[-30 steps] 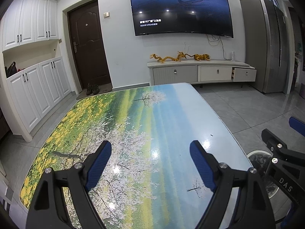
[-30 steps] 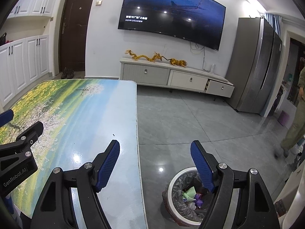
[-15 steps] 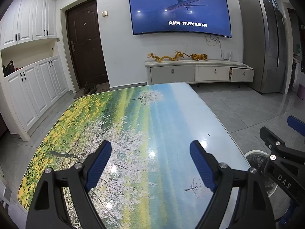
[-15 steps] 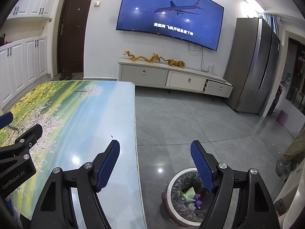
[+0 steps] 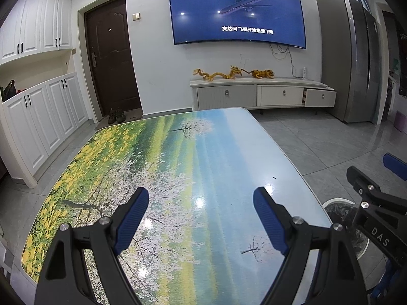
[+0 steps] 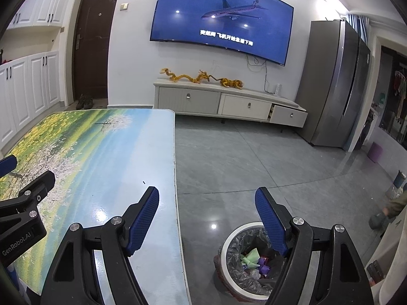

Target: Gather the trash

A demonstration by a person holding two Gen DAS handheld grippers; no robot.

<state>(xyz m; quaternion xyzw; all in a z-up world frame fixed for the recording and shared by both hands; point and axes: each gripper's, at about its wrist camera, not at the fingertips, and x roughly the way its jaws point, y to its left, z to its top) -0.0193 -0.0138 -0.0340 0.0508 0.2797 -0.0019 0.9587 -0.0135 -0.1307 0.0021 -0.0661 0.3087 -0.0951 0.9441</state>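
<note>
I have the left gripper (image 5: 201, 218) hovering low over the counter (image 5: 178, 157), its jaws spread wide with nothing between them. I hold it there, I think, because the counter is where trash would lie, and wide jaws are ready for whatever turns up. From this view the printed top shows only a tiny dark speck (image 5: 274, 177) near its right edge; whether that counts as trash I cannot tell, it is too small.

The right gripper (image 6: 207, 216) straddles the counter's right edge, one finger over the glossy top and the other above the trash bin (image 6: 229, 239) on the floor. Its jaws are also wide and carry nothing. That pose suits a drop: open, with the bin just below and right of centre.

The bin stands on the grey floor (image 6: 254, 162) just beside the counter, lined with a dark bag, and I see crumpled paper scraps (image 6: 250, 256) in green and purple inside it. So the task's trash, as far as I can see, is in the bin, not on the counter.

My judgement is that collecting is largely done. Next I would sweep both cameras over the counter and nearby floor for stray pieces.
</note>
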